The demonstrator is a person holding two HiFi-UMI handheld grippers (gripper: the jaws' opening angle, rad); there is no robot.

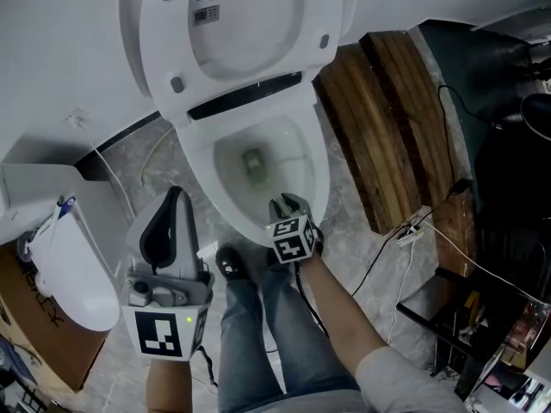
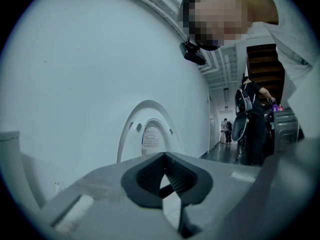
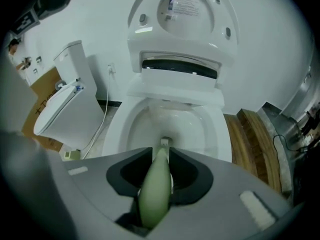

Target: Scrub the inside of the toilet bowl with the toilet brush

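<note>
The white toilet bowl (image 1: 196,157) stands open, its seat and lid (image 1: 148,33) raised against the wall. My right gripper (image 1: 288,206) hovers over the bowl's front rim, shut on the pale green handle of the toilet brush (image 3: 156,184). The brush head (image 1: 254,167) reaches down into the bottom of the bowl (image 3: 120,129), where it shows small past the jaws as the brush head (image 3: 165,143). My left gripper (image 1: 175,200) is held left of the bowl, pointing up toward the wall, jaws together and holding nothing. In its own view the left gripper (image 2: 167,184) faces the raised seat (image 2: 150,134).
A second white toilet (image 1: 65,274) stands at the left beside a cardboard box (image 1: 34,334). Wooden planks (image 1: 387,119) lie right of the bowl, with cables (image 1: 413,226) and dark gear beyond. The person's legs and a shoe (image 1: 231,263) are in front of the bowl.
</note>
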